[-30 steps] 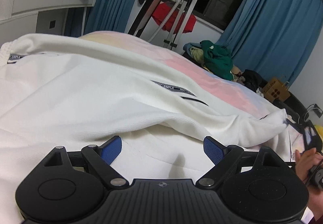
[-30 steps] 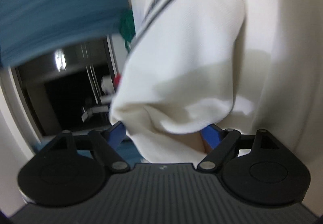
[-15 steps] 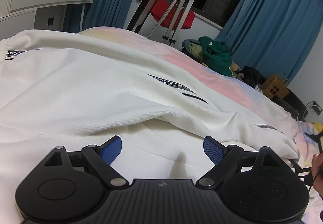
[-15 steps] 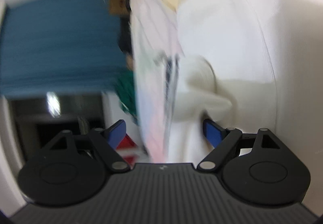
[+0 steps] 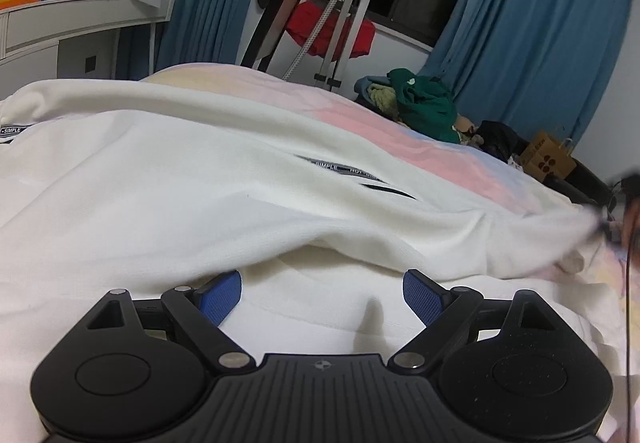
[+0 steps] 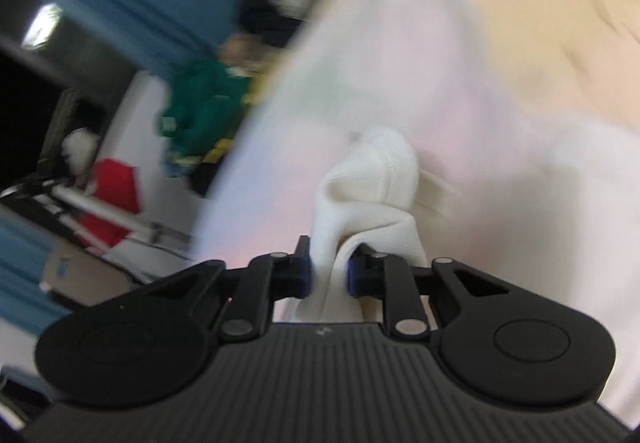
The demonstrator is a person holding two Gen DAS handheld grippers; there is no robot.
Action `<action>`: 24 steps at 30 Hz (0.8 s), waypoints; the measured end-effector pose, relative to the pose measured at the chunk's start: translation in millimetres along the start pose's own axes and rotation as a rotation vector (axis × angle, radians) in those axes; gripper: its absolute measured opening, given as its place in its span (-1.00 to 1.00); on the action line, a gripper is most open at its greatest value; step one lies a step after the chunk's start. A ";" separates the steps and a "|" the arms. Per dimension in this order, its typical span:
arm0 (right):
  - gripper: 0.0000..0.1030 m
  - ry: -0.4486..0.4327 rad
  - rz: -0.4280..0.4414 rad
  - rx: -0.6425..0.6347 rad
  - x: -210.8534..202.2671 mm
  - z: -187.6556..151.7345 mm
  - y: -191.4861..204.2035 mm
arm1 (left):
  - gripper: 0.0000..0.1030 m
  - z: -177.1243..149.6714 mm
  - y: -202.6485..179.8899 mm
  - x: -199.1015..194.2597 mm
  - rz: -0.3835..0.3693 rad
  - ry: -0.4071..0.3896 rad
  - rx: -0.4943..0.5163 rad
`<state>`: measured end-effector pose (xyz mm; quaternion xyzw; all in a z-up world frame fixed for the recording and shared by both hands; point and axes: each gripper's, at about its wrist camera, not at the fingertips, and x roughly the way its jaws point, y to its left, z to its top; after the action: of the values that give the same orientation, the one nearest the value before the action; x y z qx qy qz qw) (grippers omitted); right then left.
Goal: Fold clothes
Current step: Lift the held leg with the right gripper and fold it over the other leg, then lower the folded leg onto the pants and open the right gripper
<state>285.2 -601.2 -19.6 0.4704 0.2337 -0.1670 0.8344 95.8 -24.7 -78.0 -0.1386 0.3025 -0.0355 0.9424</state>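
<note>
A white sweatshirt (image 5: 200, 171) with black lettered tape lies spread over a pastel bedspread (image 5: 400, 131). My left gripper (image 5: 322, 283) rests low over the sweatshirt's near part, open, with its blue pads apart and nothing pinched. In the right wrist view my right gripper (image 6: 328, 267) is closing its jaws and the pads press on the bunched white sleeve cuff (image 6: 372, 171), which is raised off the bedspread (image 6: 480, 23). In the left wrist view that sleeve (image 5: 560, 231) stretches blurred to the right edge, where part of a hand (image 5: 630, 219) shows.
A pile of green clothes (image 5: 424, 103) sits at the bed's far side. Behind it stand a drying rack with a red cloth (image 5: 332, 27), blue curtains (image 5: 520, 43) and a cardboard box (image 5: 548, 159). A white desk (image 5: 80, 19) stands at the far left.
My right gripper has gone from open to clamped on the sleeve cuff, rolled, and risen with it. In the left view the sleeve end is pulled up to the right. The left gripper stays put.
</note>
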 end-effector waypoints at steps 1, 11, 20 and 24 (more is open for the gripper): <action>-0.75 -0.021 0.043 -0.036 0.0 9.0 17.8 | 0.74 -0.3 -0.5 0.4 0.002 -0.007 0.005; -0.86 -0.210 0.085 -0.146 5.5 42.6 -70.6 | 0.74 -4.9 -5.7 0.8 0.000 -0.006 0.023; -0.90 -0.123 0.065 -0.029 1.8 20.9 -166.0 | 0.74 -7.8 -11.7 3.9 0.014 0.007 0.050; -0.90 -0.182 0.097 -0.018 4.7 17.7 -141.3 | 0.74 -4.3 -11.8 1.7 0.015 0.004 0.035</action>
<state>222.8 -687.6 -114.1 0.4564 0.1353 -0.1667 0.8635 95.0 -37.2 -79.0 -0.1199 0.3047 -0.0339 0.9443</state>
